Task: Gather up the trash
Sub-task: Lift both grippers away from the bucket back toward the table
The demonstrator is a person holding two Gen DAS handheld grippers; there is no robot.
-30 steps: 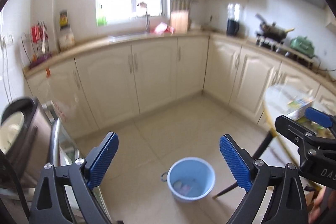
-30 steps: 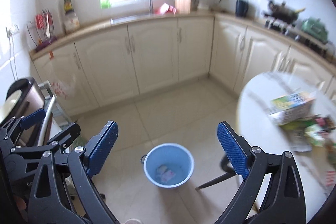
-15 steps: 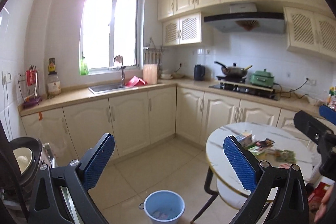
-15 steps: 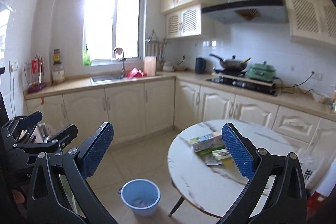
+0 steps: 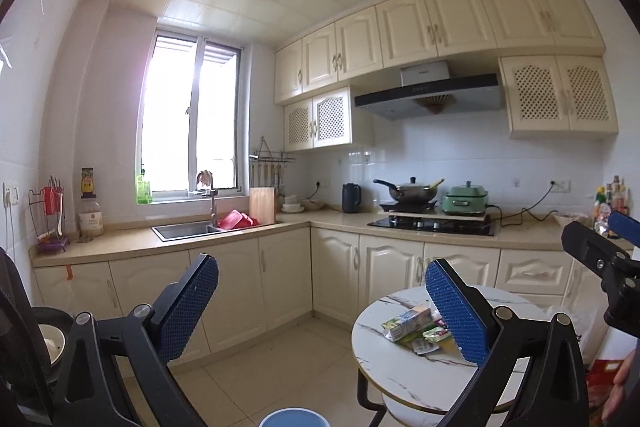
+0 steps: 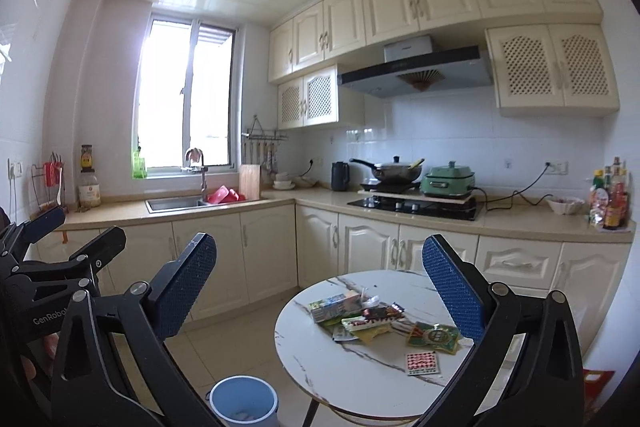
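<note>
Several snack wrappers and a green carton [image 6: 334, 308] lie in a loose pile on a round white marble table [image 6: 352, 367]. The carton and wrappers also show in the left wrist view [image 5: 408, 321]. A light blue bucket [image 6: 243, 403] stands on the floor left of the table, with some scraps inside; its rim shows in the left wrist view [image 5: 294, 419]. My left gripper [image 5: 320, 301] is open and empty, held high and well back from the table. My right gripper [image 6: 320, 291] is open and empty, also well back from the pile.
Cream cabinets [image 6: 264, 255] and a countertop run along the back and right walls, with a sink [image 6: 176, 203], a hob with a wok [image 6: 394, 171] and a green cooker [image 6: 448, 181]. A rice cooker [image 5: 48, 339] sits at the left. A red bag [image 6: 596, 383] lies by the table.
Both cameras have tilted up from the floor and bucket to the whole kitchen. The table with the trash now sits lower right and the bucket at the bottom edge. Both grippers stayed open.
</note>
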